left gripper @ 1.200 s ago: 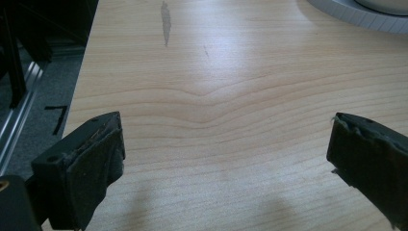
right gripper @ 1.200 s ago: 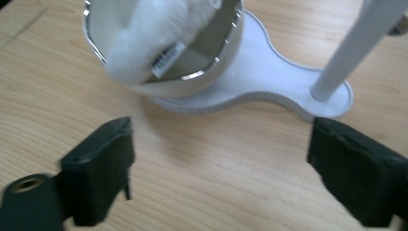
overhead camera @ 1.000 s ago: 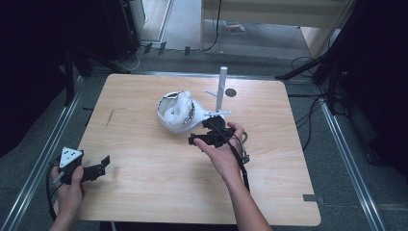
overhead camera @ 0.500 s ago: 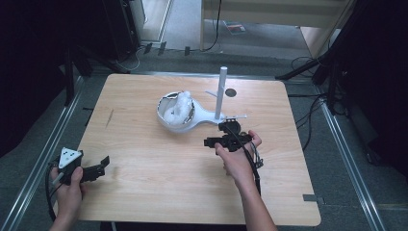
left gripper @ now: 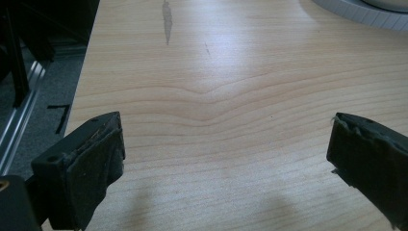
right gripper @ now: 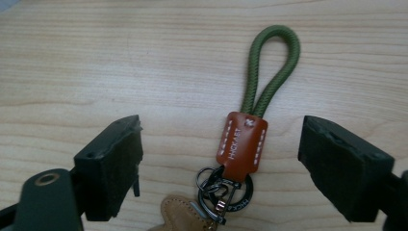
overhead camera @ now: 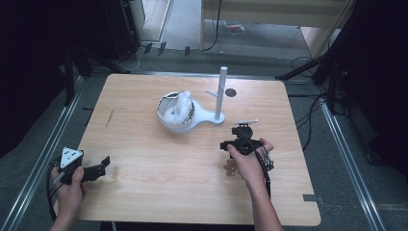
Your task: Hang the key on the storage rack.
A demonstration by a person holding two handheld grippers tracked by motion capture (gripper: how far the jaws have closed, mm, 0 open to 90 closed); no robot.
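Up top, high view: right gripper (overhead camera: 239,143) sits over the table's (overhead camera: 144,192) right-centre, w/ the keychain (overhead camera: 230,168) lying flat just beside the hand. White stand (overhead camera: 190,113) w/ a crumpled white lump in its bowl and an upright post (overhead camera: 222,91) is near, further up the table; dark round spot (overhead camera: 231,92) just beside the post. Nothing lies btw gripper and keychain. Left gripper (overhead camera: 98,168) hovers at the bottom-left corner, well apart from all that.

Left gripper view: jaws wide apart, nothing btw them, bare wood below; stand's rim (left gripper: 356,9) at top right; dark streak (left gripper: 167,21) in the wood at top.

Right gripper view: jaws have just been closing but aren't touching anything yet; keychain's orange leather tab (right gripper: 241,142) lies btw them, clear of both pads. Green cord loop (right gripper: 272,62) runs away from the tab, metal rings (right gripper: 223,187) and a tan leather piece (right gripper: 178,214) at the near end.
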